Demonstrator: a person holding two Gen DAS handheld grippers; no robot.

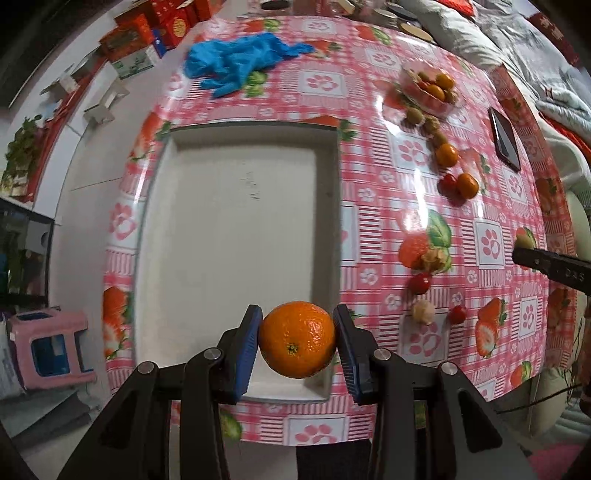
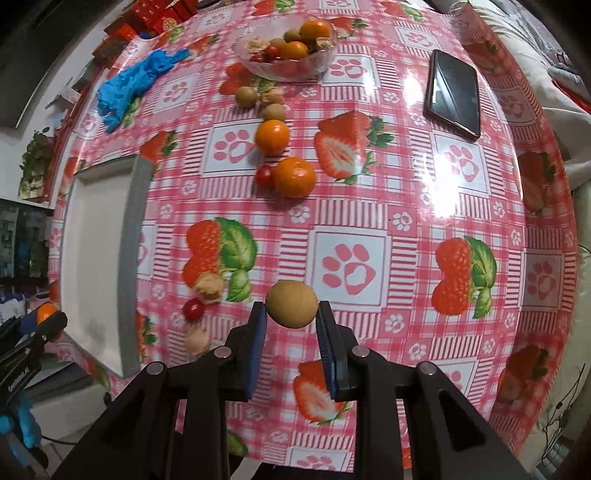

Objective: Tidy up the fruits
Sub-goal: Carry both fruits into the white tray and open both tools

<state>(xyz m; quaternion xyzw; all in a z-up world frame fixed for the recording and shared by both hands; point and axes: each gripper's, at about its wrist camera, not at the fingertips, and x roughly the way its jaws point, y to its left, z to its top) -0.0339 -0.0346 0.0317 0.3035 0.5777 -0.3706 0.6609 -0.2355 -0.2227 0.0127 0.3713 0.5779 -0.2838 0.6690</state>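
My left gripper (image 1: 297, 334) is shut on an orange (image 1: 297, 339) and holds it above the near right corner of the empty white tray (image 1: 236, 206). My right gripper (image 2: 291, 319) is shut on a small brown round fruit (image 2: 291, 303) above the table, right of the tray (image 2: 130, 258). Loose fruit lies between tray and bowl: two oranges (image 2: 294, 177), cherry tomatoes (image 2: 194, 309), brown fruits (image 2: 246, 96) and husked berries (image 2: 209, 287). A glass bowl (image 2: 288, 51) at the far side holds more fruit. The left gripper with its orange shows at the right wrist view's left edge (image 2: 46, 314).
A black phone (image 2: 453, 93) lies at the far right of the table. A blue glove (image 2: 129, 85) lies at the far left. Red boxes (image 1: 155, 29) stand beyond the table. A pink stool (image 1: 48, 347) stands on the floor at the left.
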